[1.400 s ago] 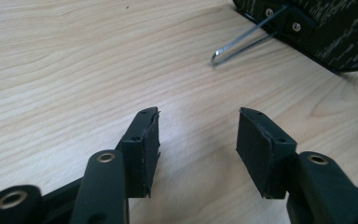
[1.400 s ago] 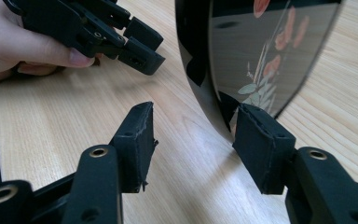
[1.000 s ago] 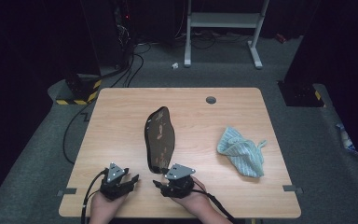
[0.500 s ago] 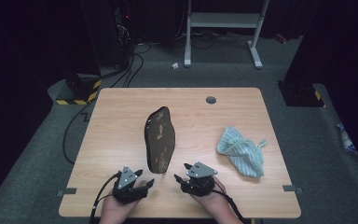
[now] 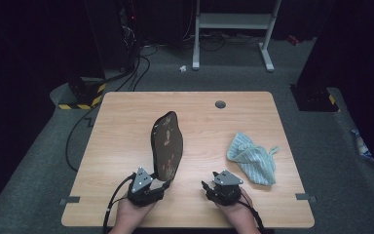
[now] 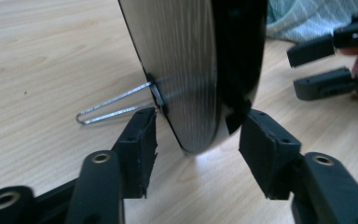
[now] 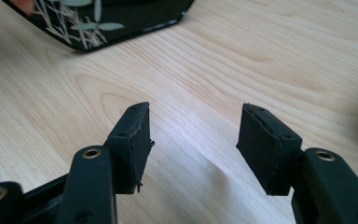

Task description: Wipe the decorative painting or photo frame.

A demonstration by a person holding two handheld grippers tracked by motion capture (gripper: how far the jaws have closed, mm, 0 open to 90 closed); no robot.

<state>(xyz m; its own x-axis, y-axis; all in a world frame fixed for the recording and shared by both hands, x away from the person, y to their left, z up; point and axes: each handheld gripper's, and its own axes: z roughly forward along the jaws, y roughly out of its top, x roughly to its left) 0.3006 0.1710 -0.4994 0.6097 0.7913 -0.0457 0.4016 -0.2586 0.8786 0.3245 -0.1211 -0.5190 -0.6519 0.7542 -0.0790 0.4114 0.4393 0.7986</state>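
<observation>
A dark, leaf-shaped tray [image 5: 166, 144] with a pale floral pattern lies in the middle of the wooden table [image 5: 126, 126]. Its near end [image 6: 200, 70] is propped up on a wire stand [image 6: 112, 105], showing a silvery underside. My left gripper [image 5: 161, 185] is open, and in the left gripper view its jaws [image 6: 196, 140] stand on either side of that near tip without touching it. My right gripper [image 5: 207, 187] is open over bare wood to the right of the tray [image 7: 98, 14], nothing between its jaws [image 7: 193, 140]. It also appears at the side of the left gripper view [image 6: 326, 65].
A crumpled light-blue cloth [image 5: 253, 158] lies on the right part of the table, just beyond the right gripper, and it also appears in the left gripper view [image 6: 317, 16]. A round cable hole [image 5: 220, 104] sits near the far edge. Dark floor, cables and a rack stand beyond the table.
Both grippers have shifted to the right along the near edge. The left one has come up to the tray's near tip, and the right one has drawn closer to the cloth.
</observation>
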